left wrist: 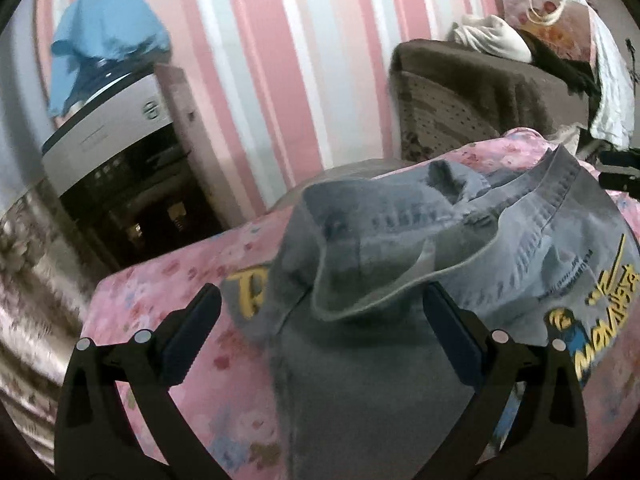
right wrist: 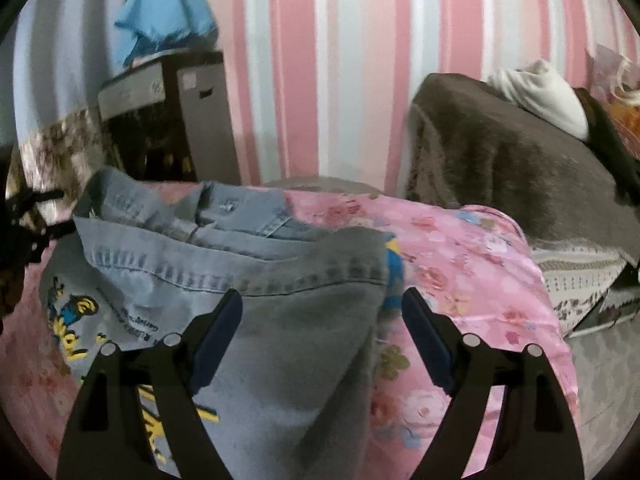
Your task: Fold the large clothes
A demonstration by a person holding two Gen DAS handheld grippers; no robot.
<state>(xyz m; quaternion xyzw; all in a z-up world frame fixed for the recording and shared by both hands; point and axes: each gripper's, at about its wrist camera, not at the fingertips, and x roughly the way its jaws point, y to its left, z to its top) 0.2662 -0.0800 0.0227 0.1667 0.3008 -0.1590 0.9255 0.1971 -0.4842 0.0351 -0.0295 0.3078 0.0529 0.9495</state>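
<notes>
Okay, my left gripper (left wrist: 320,336) has its jaws spread wide, gripping nothing; the faded blue denim shirt with yellow cartoon print (left wrist: 400,240) bunches between the pads, not pinched as far as I see. My right gripper (right wrist: 322,340) is open too, straddling a grey-blue folded flap of the same shirt, pads clear. The shirt lies rumpled on the pink floral sheet (right wrist: 460,248), collar toward the wall, probably laid there as a flat surface for folding. Containers: a paper gift bag with flower print (left wrist: 548,12) on the brown blanket-covered seat (left wrist: 480,80); contents I cannot tell.
</notes>
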